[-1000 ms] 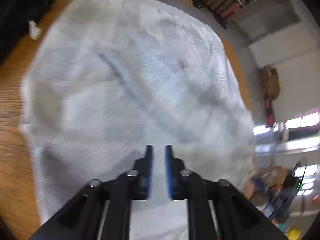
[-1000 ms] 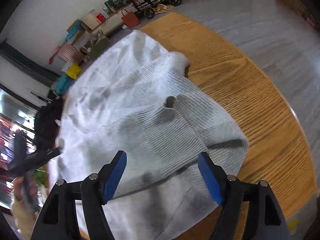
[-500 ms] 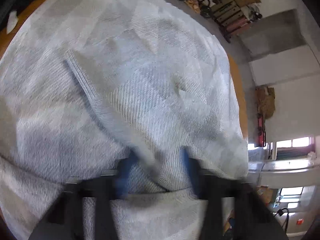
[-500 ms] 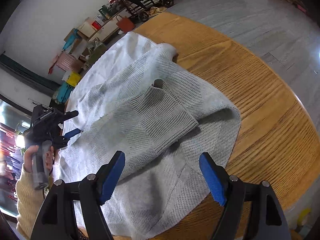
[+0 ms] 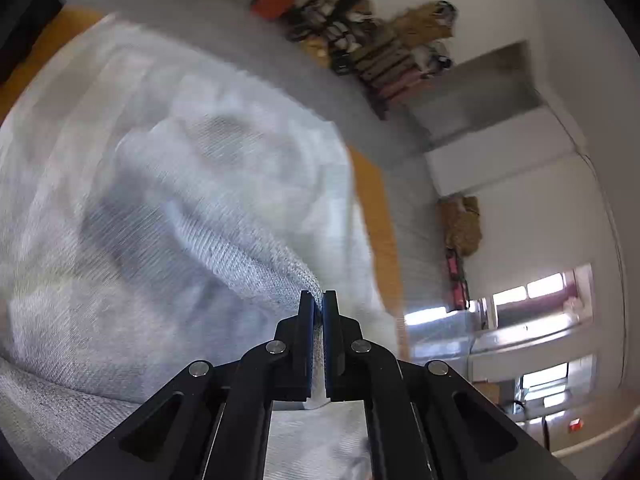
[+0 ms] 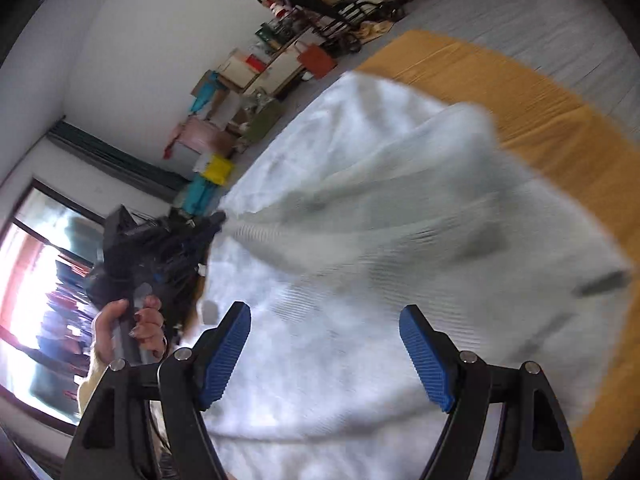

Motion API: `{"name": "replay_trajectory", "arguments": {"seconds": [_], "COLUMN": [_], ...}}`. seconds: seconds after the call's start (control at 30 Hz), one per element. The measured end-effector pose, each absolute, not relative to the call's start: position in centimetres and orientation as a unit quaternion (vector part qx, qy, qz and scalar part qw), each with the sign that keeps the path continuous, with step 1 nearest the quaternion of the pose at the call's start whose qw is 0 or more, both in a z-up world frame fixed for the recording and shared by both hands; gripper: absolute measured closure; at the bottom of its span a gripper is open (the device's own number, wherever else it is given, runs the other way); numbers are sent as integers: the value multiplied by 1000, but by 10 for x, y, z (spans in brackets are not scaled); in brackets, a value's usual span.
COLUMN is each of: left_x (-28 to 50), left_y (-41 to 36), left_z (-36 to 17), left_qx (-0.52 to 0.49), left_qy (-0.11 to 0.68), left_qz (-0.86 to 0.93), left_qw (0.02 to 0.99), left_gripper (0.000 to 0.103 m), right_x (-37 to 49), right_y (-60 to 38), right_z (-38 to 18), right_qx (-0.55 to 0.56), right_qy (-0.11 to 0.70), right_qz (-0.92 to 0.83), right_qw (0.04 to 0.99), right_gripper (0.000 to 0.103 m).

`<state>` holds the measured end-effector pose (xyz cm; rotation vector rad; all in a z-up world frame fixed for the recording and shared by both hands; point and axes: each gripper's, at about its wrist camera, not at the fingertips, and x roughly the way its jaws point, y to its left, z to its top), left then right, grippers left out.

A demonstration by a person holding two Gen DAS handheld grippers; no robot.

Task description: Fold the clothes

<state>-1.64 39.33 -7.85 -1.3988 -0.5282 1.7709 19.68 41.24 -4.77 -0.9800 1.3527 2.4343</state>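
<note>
One desk (image 6: 552, 120), wood, orange-brown, rounded edge; bare wood shows along its far and right side in the right wrist view and as a narrow strip past the cloth in the left wrist view (image 5: 380, 216). One sweater (image 6: 360, 320), pale grey-white knit with fine ribbing, spread over most of the desk; its surface is rumpled, with dark creases and a folded flap rising toward the left. Both views are motion-blurred, so finer detail of the garment cannot be told. Room beyond the desk: grey floor, white walls, clutter of boxes and bags along the far wall, bright windows at one side. Two grippers. Left gripper (image 5: 319, 300): jaws pinched together on a raised edge of the sweater, cloth drawn up in a taut ridge from the desk to the tips; in the right wrist view the same gripper (image 6: 216, 220) pulls the knit into a stretched point at the sweater's left edge. One hand (image 6: 128, 328) wraps its handle, pale yellow sleeve below. Right gripper (image 6: 324, 344): blue pads wide apart, nothing between them, hovering above the near part of the sweater.
</note>
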Motion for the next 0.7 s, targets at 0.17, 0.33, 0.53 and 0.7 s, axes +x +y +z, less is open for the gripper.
{"name": "replay_trajectory", "arguments": {"seconds": [0.17,0.33,0.53,0.7], "left_x": [-5,-8,-9,-3], "left_y": [401,397,398,409], "left_z": [-49,-41,-33,-17], "left_qx": [-514,-501,-498,-490], "left_qy": [-204,-217,-234,-232], "left_qz": [713,716,706,699], "left_qw": [431,435,446,466], "left_gripper": [100,100,100,100], "right_x": [161,178,250,298], "right_y": [391,384,418,447], "right_z": [-69,-82,-92,-99], "right_qx": [-316,-328,-296,-266], "right_qy": [512,513,541,555], "right_qz": [796,786,761,739], "right_qw": [64,107,203,274], "right_gripper": [24,24,29,42]}}
